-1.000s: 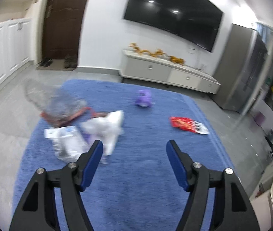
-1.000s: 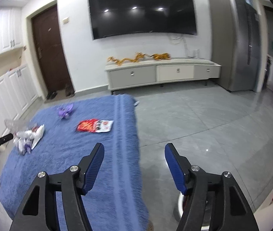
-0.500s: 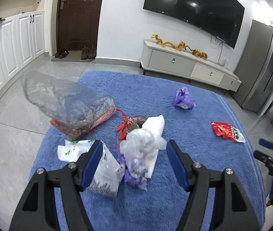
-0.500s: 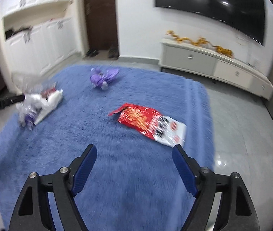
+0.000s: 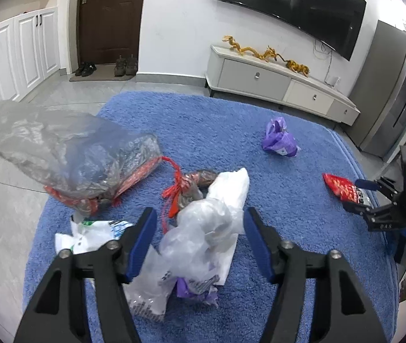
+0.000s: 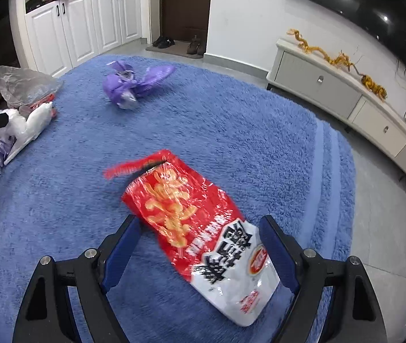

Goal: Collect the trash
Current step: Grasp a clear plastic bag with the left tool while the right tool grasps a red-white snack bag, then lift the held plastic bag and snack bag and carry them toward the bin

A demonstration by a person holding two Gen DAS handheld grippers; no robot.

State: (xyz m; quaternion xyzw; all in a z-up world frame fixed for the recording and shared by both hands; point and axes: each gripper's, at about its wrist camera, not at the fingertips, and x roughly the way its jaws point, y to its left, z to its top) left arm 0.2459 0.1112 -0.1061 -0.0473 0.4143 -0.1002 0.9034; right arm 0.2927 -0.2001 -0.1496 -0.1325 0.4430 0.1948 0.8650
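Note:
Trash lies on a blue rug (image 5: 226,131). My left gripper (image 5: 197,223) is open, its jaws on either side of a crumpled clear and white plastic bag (image 5: 211,220) with purple scraps. A large clear bag with red trim (image 5: 68,154) lies left of it, and a white printed wrapper (image 5: 94,231) is under the left finger. My right gripper (image 6: 200,228) is open and straddles a red and white snack packet (image 6: 200,220). A purple bag (image 6: 134,84) lies farther off; it also shows in the left wrist view (image 5: 278,138).
A white TV cabinet (image 5: 277,80) stands against the far wall under a black TV (image 5: 288,3). White cupboards (image 6: 83,25) and a brown door (image 5: 108,14) with shoes (image 5: 123,64) are at the left. Grey tile floor (image 6: 388,200) surrounds the rug. A grey fridge (image 5: 397,91) stands right.
Both grippers have moved down and forward to the rug. The left one has closed in on the plastic bag pile; the right one has come over the red snack packet.

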